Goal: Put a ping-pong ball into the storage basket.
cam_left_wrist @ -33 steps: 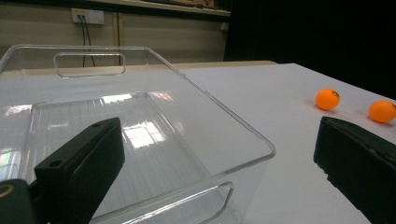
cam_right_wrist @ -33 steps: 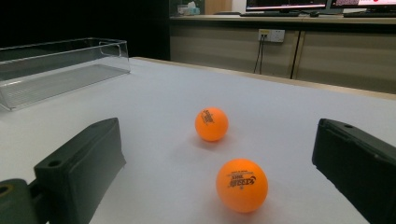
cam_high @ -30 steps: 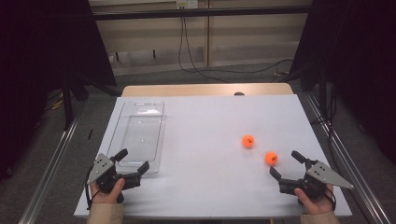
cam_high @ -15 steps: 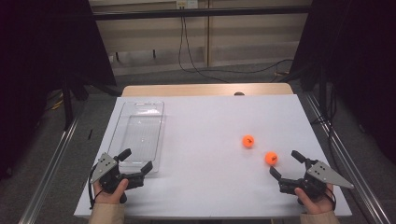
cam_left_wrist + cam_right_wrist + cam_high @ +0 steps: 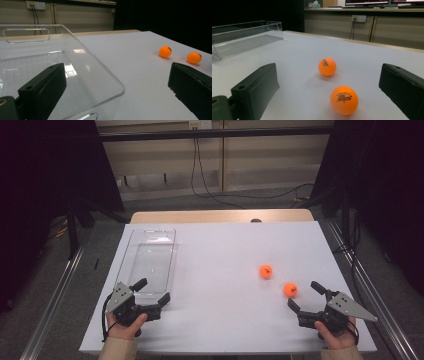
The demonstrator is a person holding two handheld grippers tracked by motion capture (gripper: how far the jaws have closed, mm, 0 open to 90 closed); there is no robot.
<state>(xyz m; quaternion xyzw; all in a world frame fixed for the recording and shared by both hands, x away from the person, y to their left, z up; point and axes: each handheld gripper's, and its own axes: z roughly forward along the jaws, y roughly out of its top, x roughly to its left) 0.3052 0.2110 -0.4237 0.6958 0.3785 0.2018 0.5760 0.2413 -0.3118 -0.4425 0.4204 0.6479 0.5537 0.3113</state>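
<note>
Two orange balls lie on the white table, one farther point(image 5: 265, 271) point(image 5: 327, 67) and one nearer point(image 5: 290, 290) point(image 5: 344, 100). My right gripper point(image 5: 303, 294) point(image 5: 328, 73) is open just behind the nearer ball, which sits between the lines of its jaws without touching them. An empty clear plastic tray point(image 5: 152, 231) point(image 5: 100, 70) lies lengthwise at the left. My left gripper point(image 5: 154, 290) point(image 5: 117, 75) is open at the tray's near right corner, one jaw over the tray and the other over the table. Both balls point(image 5: 165, 51) point(image 5: 194, 57) appear far off in the left gripper view.
A bare wooden strip point(image 5: 220, 216) runs along the table's far edge. Metal rails point(image 5: 55, 300) flank both sides of the table. The tray point(image 5: 247, 37) is well away from the right gripper, with open white surface point(image 5: 215, 265) between.
My left gripper has shifted slightly right, toward the tray's near corner. The right gripper and both balls stay where they were.
</note>
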